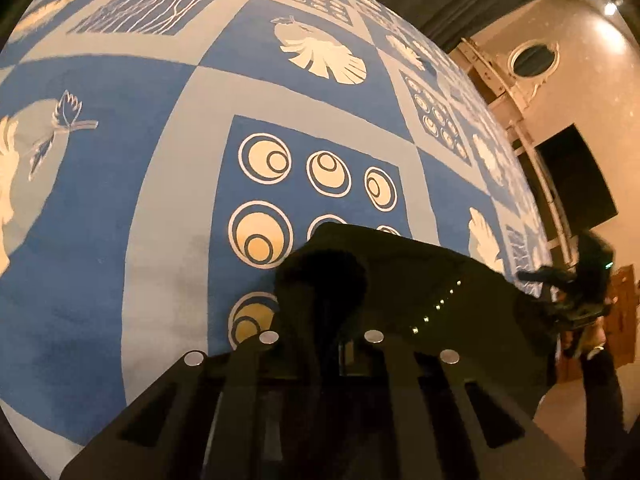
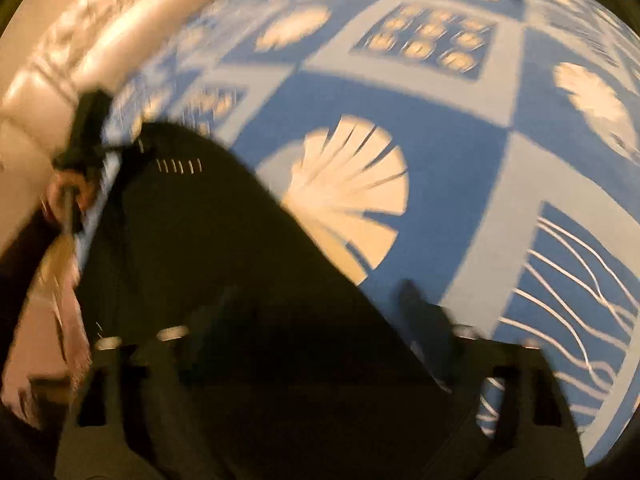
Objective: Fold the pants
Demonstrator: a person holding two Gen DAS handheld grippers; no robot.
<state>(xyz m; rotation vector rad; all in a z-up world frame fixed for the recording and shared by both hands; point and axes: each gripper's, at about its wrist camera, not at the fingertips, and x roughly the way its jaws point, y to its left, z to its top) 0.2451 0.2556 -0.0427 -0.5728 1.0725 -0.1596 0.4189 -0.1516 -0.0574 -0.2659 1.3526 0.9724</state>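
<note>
Dark pants (image 1: 420, 280) hang stretched between my two grippers above a blue patterned bedspread (image 1: 120, 200). In the left wrist view my left gripper (image 1: 324, 320) is shut on one end of the pants, the cloth bunched over its fingers. The right gripper (image 1: 568, 300) shows at the far right, holding the other end. In the blurred right wrist view the pants (image 2: 200, 240) fill the lower left. My right gripper (image 2: 320, 320) has its fingers wide apart, with the cloth over the left one; its grip is hard to make out. The left gripper (image 2: 84, 140) shows at the far left.
The bedspread (image 2: 460, 160) has blue and grey squares with cream shell and circle prints. A cream padded headboard (image 2: 60, 60) lies at the upper left of the right wrist view. A beige wall (image 1: 580, 92) with an oval ornament and a dark panel stands to the right.
</note>
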